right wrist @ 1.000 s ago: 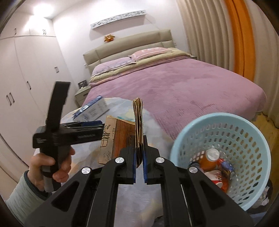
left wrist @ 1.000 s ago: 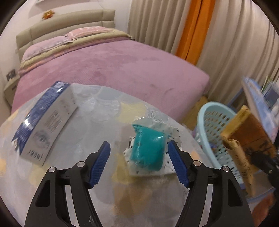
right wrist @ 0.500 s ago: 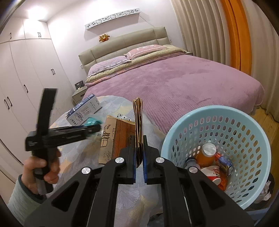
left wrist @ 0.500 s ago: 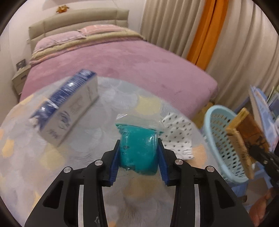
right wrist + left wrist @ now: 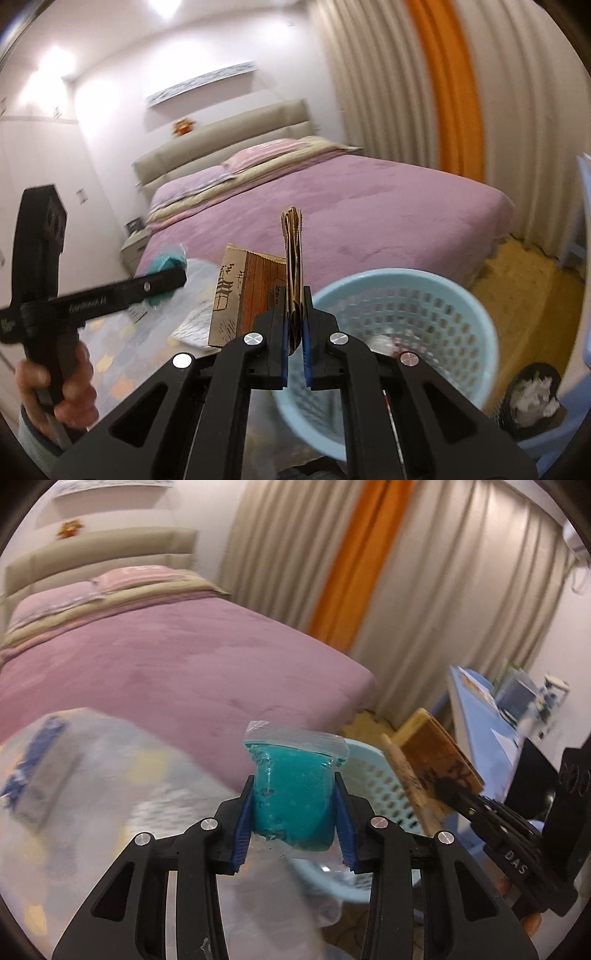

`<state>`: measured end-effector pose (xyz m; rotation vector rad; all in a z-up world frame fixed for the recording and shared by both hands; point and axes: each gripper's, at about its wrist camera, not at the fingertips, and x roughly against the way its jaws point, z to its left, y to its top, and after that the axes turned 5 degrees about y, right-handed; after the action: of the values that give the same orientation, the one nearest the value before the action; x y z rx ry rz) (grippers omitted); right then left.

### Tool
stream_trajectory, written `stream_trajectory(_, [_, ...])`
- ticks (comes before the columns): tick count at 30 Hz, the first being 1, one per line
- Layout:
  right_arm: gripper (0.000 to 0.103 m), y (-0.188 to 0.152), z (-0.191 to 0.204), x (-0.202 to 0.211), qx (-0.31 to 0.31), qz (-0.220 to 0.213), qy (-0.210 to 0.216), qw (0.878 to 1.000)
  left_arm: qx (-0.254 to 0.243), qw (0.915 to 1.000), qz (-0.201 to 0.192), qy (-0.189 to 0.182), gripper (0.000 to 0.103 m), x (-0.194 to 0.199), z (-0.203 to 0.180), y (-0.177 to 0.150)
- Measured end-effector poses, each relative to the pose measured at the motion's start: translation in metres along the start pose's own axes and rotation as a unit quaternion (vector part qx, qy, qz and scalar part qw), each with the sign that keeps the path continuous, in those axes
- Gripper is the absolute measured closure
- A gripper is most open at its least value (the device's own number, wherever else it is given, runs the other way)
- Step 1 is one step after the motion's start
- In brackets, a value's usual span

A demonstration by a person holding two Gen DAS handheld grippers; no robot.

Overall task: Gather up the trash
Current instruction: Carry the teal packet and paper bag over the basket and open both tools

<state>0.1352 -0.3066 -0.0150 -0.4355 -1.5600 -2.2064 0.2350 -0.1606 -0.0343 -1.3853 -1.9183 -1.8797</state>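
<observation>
Blue-and-white carton [image 5: 33,771] – rectangular, blurred, lying on the table [image 5: 110,830], whose pale patterned cover looks glossy. Left gripper [image 5: 293,823] – black arms, ribbed blue pads, clamped from both sides on a clear plastic pouch [image 5: 293,794] filled with teal gel; the pouch is soft and lumpy, squeezed narrow at the waist, its long axis upright, its flat sealed strip pointing up and away from the camera; it hangs clear of the table, in front of the basket's near rim. Light blue basket [image 5: 402,325] – round, perforated plastic wall, standing on the floor between table and bed [image 5: 351,206]; contents blurred. Right gripper [image 5: 294,332] – jaws nearly together, pinching a folded brown paper bag [image 5: 255,291] by its creased edge; the bag is flat and stiff, printed with line drawings, its folded edge standing vertical between the pads, its broad face spreading leftward, held beside the basket's left rim. Person's hand [image 5: 62,387] – wrapped round the left gripper's handle.
</observation>
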Motion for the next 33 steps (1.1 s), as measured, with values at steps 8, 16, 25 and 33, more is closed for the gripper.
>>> stream_trajectory(8, [0.099,-0.008,-0.054,-0.025,-0.072,0.059,-0.076,0.993,-0.023,0.9979,0.049,-0.036,0.065,-0.064,-0.049,0.001])
stream_trajectory(16, [0.059,-0.027,-0.08,-0.035,-0.099,0.092,-0.103,0.985,0.003,0.9981,0.051,-0.034,0.034,-0.077,-0.039,-0.01])
stream_trajectory(25, [0.057,-0.031,-0.069,-0.027,-0.082,0.083,-0.089,0.989,0.01,0.9987,0.038,-0.032,0.034,-0.052,-0.026,-0.019])
stream_trajectory(33, [0.056,-0.024,-0.032,-0.038,-0.055,0.091,-0.055,0.993,0.019,0.9997,0.01,-0.014,0.033,-0.016,0.002,-0.021])
